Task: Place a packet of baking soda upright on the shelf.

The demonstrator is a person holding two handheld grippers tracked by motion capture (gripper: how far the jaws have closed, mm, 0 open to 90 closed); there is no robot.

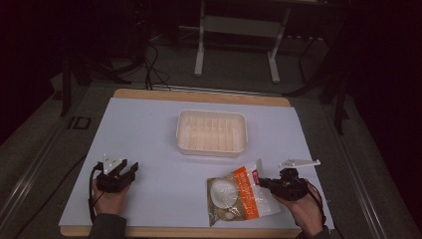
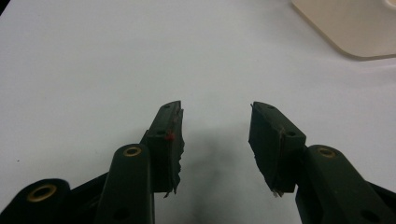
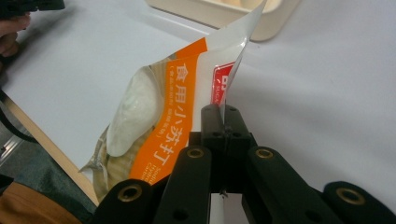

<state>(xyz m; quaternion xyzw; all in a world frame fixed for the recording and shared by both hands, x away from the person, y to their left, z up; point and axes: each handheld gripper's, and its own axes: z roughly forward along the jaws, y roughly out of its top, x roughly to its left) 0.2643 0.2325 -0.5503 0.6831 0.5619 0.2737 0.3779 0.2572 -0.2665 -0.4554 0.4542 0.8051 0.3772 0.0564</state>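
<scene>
A person seated at a white-topped bench [image 1: 149, 134] works a pair of hand-held tongs in each hand. The right tongs [image 1: 263, 182] are pressed together on the upper edge of a plastic pouch [image 1: 239, 196], pinching the clear film beside its orange band and red label. In the right gripper view the pouch [image 3: 154, 121] hangs tilted from that pinched edge, its white contents bulging toward the lower end, the right tongs [image 3: 219, 116] clamped flat against the film. From the high view the pouch sits at the near right of the bench, its far corner raised and its near end close to the bench's front edge. The left tongs [image 1: 128, 172] rest at the near left, well apart from the pouch, spread wide with nothing between them; the left gripper view shows the left tongs [image 2: 215, 123] over bare white surface. A cream plastic tray [image 1: 211, 130] stands at the middle of the bench, beyond both hands.
</scene>
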